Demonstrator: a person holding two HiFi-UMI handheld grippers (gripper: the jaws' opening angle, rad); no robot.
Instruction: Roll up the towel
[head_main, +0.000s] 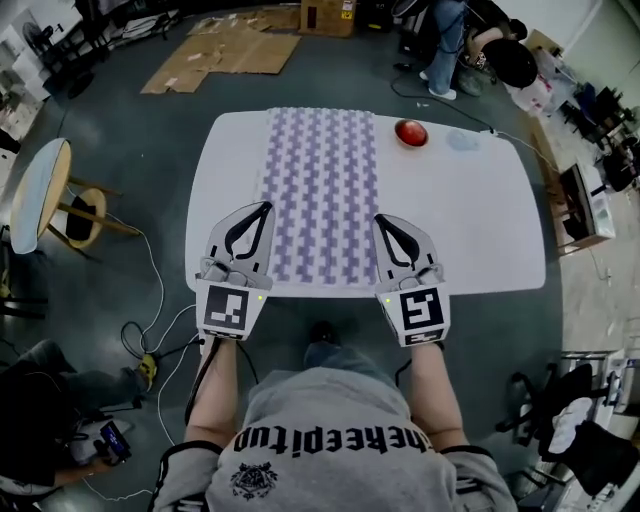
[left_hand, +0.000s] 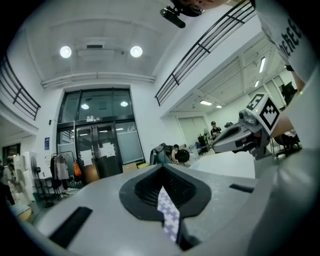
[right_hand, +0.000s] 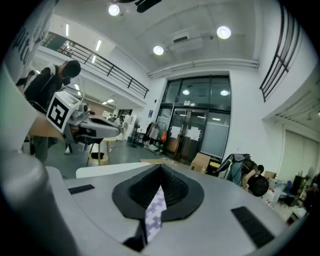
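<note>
So the towel (head_main: 322, 190) is lying flat and fully spread down the middle of the counter (head_main: 470, 220), running from the far edge right to the near edge. No roll started yet as far as I can see.

Both claws are at the near end. The left claw (head_main: 262, 210) sits on the towel's left side by the near-left corner, and the right claw (head_main: 384, 220) mirrors it on the right side. Both are squeezed fully closed, and each gripper view shows a thin strip of the purple check fabric pinched between the jaws. So both have a proper bite on the cloth.

My take is that this is the very first fold-over, and that's the one that decides if the roll comes out neat. I'd lift and turn both corners toward the far edge at the same pace, so the near hem lands square across the towel and not on a slant. Keep that first turn small and tight, since a fat loose core just telescopes out the sides later.

One thing to watch is a red round thing (head_main: 411, 132) near the far-right corner of the towel. It's off the cloth but close, so keep the roll tracking straight.
</note>
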